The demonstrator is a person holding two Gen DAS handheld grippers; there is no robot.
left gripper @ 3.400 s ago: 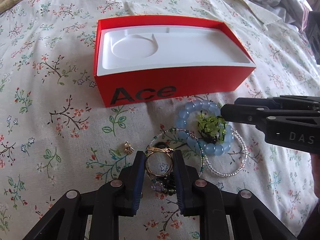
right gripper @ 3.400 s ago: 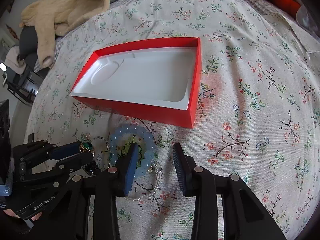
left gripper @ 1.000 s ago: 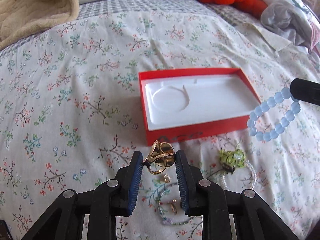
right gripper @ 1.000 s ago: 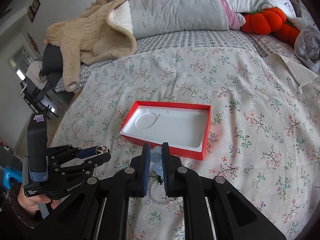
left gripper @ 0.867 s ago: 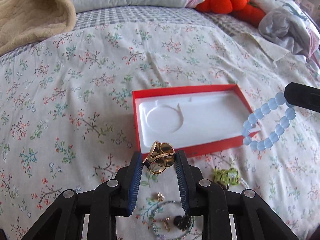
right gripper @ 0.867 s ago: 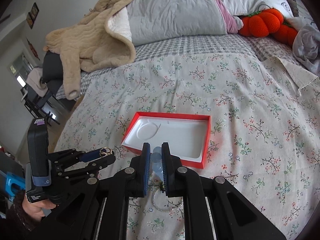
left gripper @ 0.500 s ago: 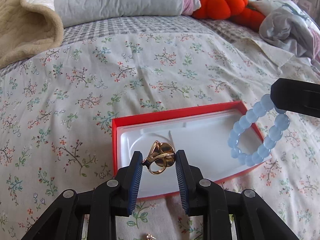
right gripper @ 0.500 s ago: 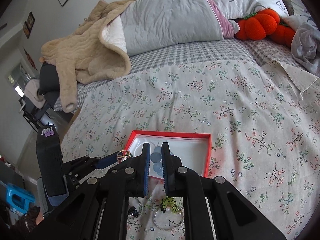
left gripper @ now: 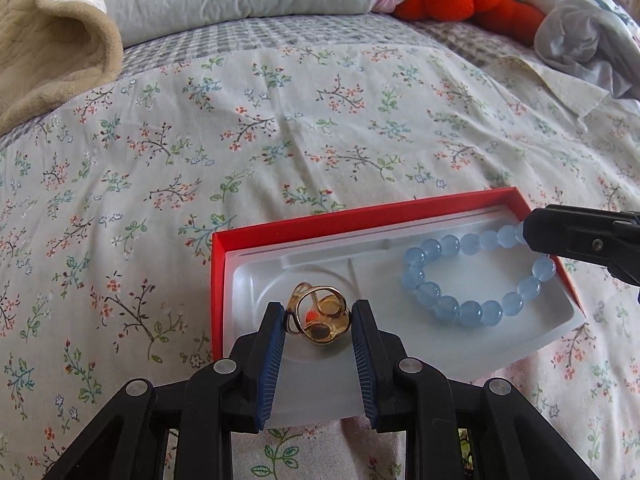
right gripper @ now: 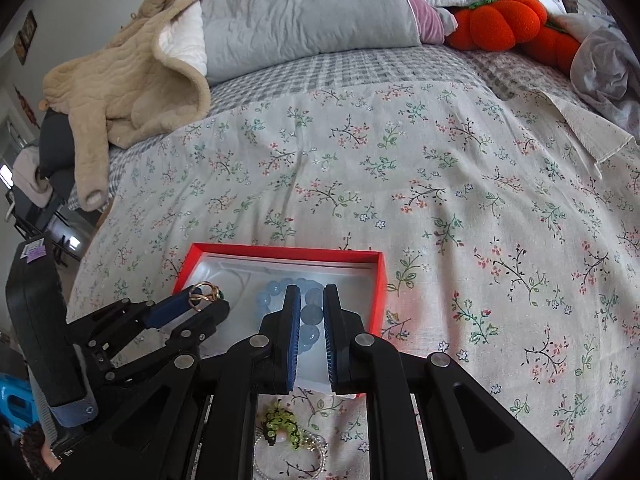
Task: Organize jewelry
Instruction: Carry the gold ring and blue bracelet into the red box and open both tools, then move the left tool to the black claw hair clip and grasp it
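A red box (left gripper: 352,216) with a white moulded tray (left gripper: 532,332) lies on the flowered bedspread. My left gripper (left gripper: 318,316) is shut on a gold ring (left gripper: 318,314) and holds it over the tray's round recess at the left end. My right gripper (right gripper: 308,312) is shut on a pale blue bead bracelet (left gripper: 448,246), which hangs over the tray's right half; whether it touches the tray I cannot tell. In the right wrist view the ring (right gripper: 204,290), the left gripper (right gripper: 202,300) and the bracelet (right gripper: 310,314) show over the box (right gripper: 382,280).
A green bead cluster (right gripper: 282,422) and a clear bead bracelet (right gripper: 288,460) lie on the spread in front of the box. A beige blanket (right gripper: 132,80), a grey pillow (right gripper: 304,16), orange plush pumpkins (right gripper: 504,20) and crumpled cloth (left gripper: 580,40) sit at the bed's far side.
Both grippers moved forward and down from above the jewelry pile to over the box. The ring now hangs above the round recess and the bracelet has sunk low over the tray.
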